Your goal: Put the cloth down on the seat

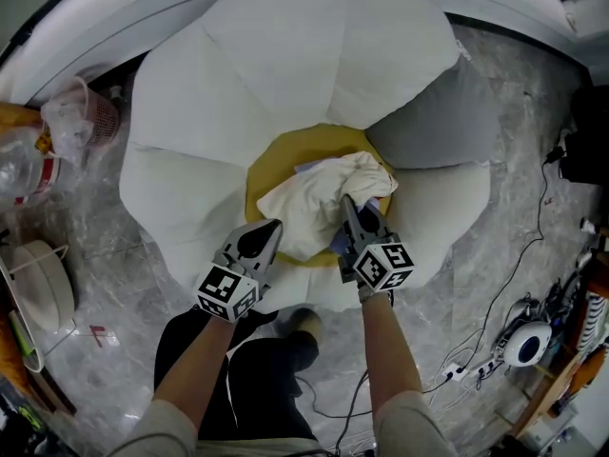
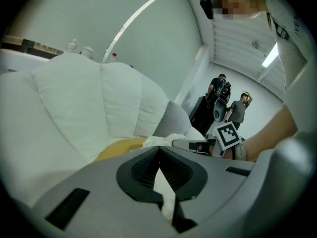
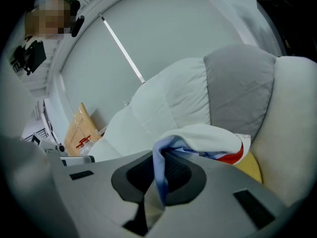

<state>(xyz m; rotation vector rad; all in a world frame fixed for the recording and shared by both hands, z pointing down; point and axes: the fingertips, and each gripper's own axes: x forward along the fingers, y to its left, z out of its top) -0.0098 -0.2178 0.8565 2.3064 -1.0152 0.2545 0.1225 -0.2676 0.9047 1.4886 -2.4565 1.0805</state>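
The seat is a flower-shaped cushion with white petals, one grey petal and a yellow centre. A cream cloth with blue and red trim lies bunched on the yellow centre. My left gripper is shut on the cloth's near left edge. My right gripper is shut on its near right side. In the left gripper view a white strip of cloth is pinched in the left gripper. In the right gripper view a fold of the cloth rises out of the right gripper, over the seat.
A pink basket and plastic bottles sit on the floor at the left. Cables and a round white device lie at the right. My legs are just below the seat. Two people stand far off. A cardboard box leans behind.
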